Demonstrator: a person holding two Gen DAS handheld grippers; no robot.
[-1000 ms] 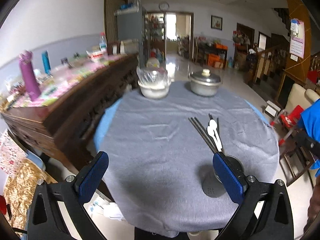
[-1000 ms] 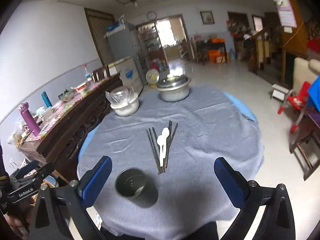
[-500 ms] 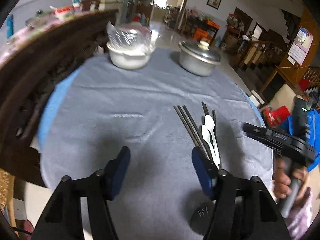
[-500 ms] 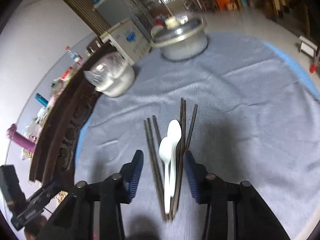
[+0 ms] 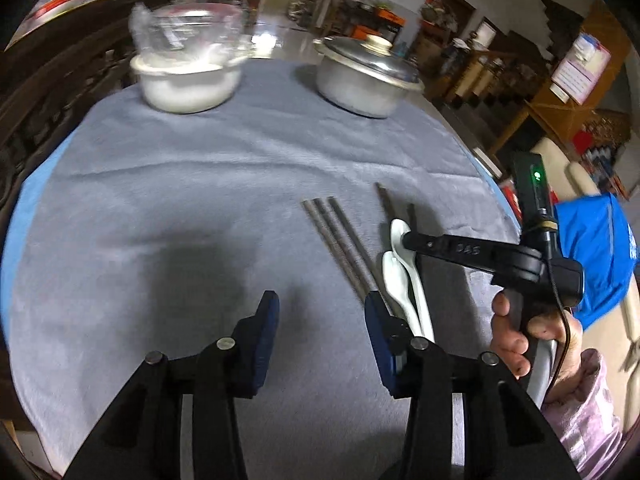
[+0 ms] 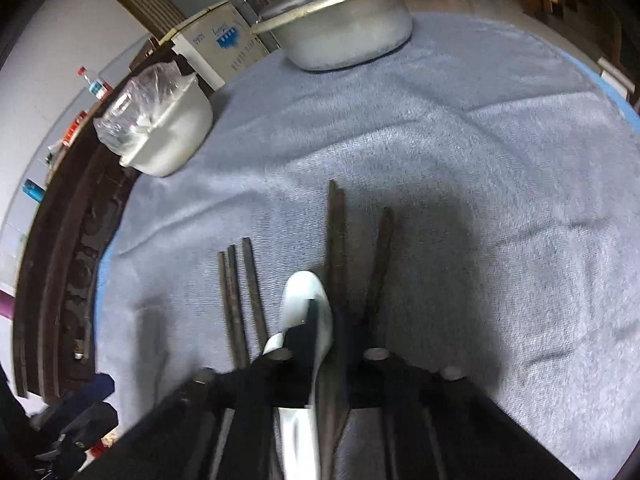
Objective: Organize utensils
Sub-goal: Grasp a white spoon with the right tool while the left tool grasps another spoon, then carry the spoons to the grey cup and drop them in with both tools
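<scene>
Several dark chopsticks [image 5: 340, 236] and two white spoons [image 5: 404, 280] lie side by side on the grey tablecloth [image 5: 180, 208]. My left gripper [image 5: 320, 320] is open low over the cloth, just left of the utensils. My right gripper [image 6: 324, 328] shows in the left wrist view [image 5: 408, 240] down over the spoons. In the right wrist view its fingers have closed in around a white spoon [image 6: 306, 300] and the chopsticks [image 6: 338, 240] beside it. Whether they grip is hidden. More chopsticks [image 6: 240, 296] lie to the left.
A white bowl under plastic wrap [image 5: 188, 80] and a lidded metal pot [image 5: 364, 76] stand at the table's far side. A dark wooden sideboard [image 6: 60, 264] runs along the left. The table edge [image 5: 492, 184] drops off at the right.
Both grippers have dropped lower and closer to the utensils. The right gripper's fingers have narrowed around the spoon and chopsticks. The left gripper's fingers stand a little closer together.
</scene>
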